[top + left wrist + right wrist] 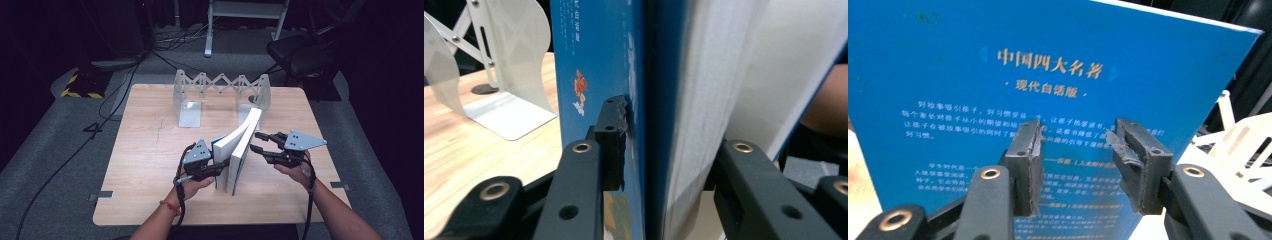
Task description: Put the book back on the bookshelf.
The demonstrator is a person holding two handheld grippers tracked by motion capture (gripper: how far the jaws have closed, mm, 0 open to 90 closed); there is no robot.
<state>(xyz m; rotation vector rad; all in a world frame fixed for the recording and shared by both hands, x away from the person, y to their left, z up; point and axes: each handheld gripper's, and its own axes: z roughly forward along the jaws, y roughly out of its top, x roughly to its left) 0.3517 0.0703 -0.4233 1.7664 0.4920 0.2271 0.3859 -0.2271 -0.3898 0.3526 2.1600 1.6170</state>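
Two blue-covered books (239, 150) stand on edge in front of the expandable metal bookend rack (220, 92), nearer the person, their tops fanning toward the rack's right plate. The left gripper (220, 167) straddles the near book (599, 75) from the side away from that plate, one pad on the blue cover, the other jaw against the pages; how hard it clamps I cannot tell. The right gripper (257, 141), on the books' far side, has its jaws apart, facing the printed back cover (1048, 75). Everything sits on the wooden table (150, 150).
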